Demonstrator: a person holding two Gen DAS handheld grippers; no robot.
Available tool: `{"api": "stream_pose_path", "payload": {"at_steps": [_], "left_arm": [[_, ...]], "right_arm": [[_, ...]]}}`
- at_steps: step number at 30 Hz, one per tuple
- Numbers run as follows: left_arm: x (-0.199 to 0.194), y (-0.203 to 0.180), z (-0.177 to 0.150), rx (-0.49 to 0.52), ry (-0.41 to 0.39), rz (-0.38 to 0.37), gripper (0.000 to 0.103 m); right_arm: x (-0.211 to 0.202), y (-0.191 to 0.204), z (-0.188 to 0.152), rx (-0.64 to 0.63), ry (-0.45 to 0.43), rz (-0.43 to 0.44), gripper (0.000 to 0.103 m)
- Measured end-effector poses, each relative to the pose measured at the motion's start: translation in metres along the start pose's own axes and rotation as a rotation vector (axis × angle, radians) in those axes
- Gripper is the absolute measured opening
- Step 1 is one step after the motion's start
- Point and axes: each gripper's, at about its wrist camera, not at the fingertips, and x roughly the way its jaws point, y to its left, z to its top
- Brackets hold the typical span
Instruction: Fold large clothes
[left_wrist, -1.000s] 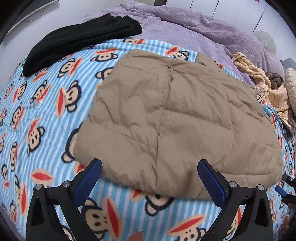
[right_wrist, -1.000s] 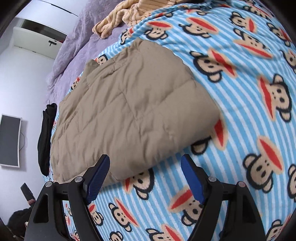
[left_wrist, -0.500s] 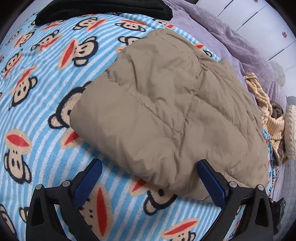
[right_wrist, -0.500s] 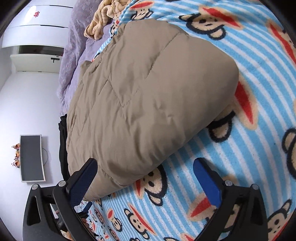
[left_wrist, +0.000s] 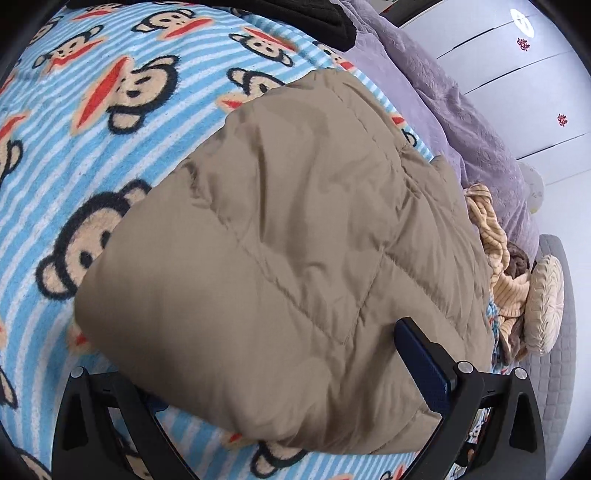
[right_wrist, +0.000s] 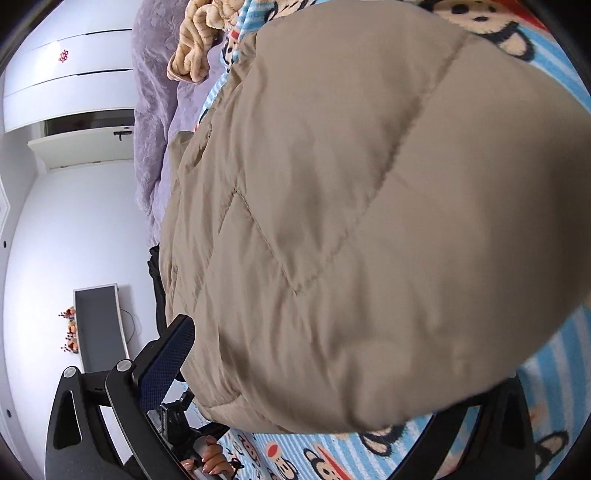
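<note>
Left wrist view: left gripper (left_wrist: 280, 373) spread wide, astride the near edge of the folded tan padded jacket (left_wrist: 295, 258); one blue pad lies on top, the other finger is buried under the fabric. Jacket rests on the monkey-print blanket (left_wrist: 92, 129).

Right wrist view: right gripper (right_wrist: 332, 369) likewise wide open around the jacket's edge, unclamped.

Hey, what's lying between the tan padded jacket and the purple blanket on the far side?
In the left wrist view, between the tan jacket and the purple blanket lies a strip of the monkey-print blanket.
</note>
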Motion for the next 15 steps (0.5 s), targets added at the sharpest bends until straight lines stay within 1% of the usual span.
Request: {"api": "stream_pose_path", "payload": {"at_steps": [2, 4, 7, 8, 9, 10, 11, 12, 13, 14, 15], "left_arm": [[0.009, 0.000, 0.003, -0.017, 0.006, -0.010, 0.103], [0.017, 0.000, 0.004, -0.023, 0.010, -0.008, 0.103], [0.021, -0.001, 0.004, -0.041, 0.002, -0.012, 0.102], [0.020, -0.003, 0.005, -0.044, -0.003, -0.017, 0.091], [0.018, -0.004, 0.006, -0.041, -0.007, -0.026, 0.072], [0.017, -0.004, 0.006, -0.038, -0.005, -0.043, 0.062], [0.016, -0.005, 0.007, -0.037, -0.002, -0.067, 0.044], [0.013, -0.007, 0.008, -0.028, -0.005, -0.081, 0.034], [0.010, -0.010, 0.008, -0.006, -0.015, -0.070, 0.031], [0.006, -0.017, 0.008, 0.037, -0.028, -0.052, 0.025], [0.002, -0.025, 0.006, 0.088, -0.043, -0.031, 0.022]], "right_arm": [[0.008, -0.003, 0.002, 0.016, 0.008, 0.017, 0.103], [0.015, -0.006, 0.004, 0.034, 0.007, 0.017, 0.103], [0.015, -0.007, 0.004, 0.046, 0.000, 0.022, 0.103], [0.015, -0.008, 0.003, 0.047, 0.000, 0.025, 0.103], [0.014, -0.008, 0.003, 0.051, 0.001, 0.028, 0.103], [0.013, -0.008, 0.003, 0.057, 0.000, 0.030, 0.100], [0.012, -0.008, 0.002, 0.064, 0.000, 0.026, 0.098], [0.011, -0.009, 0.002, 0.068, 0.004, 0.024, 0.082], [0.010, -0.009, 0.001, 0.069, 0.008, 0.027, 0.061], [0.009, -0.009, 0.000, 0.065, 0.013, 0.041, 0.054], [0.006, -0.007, -0.002, 0.052, 0.005, 0.043, 0.042]]}}
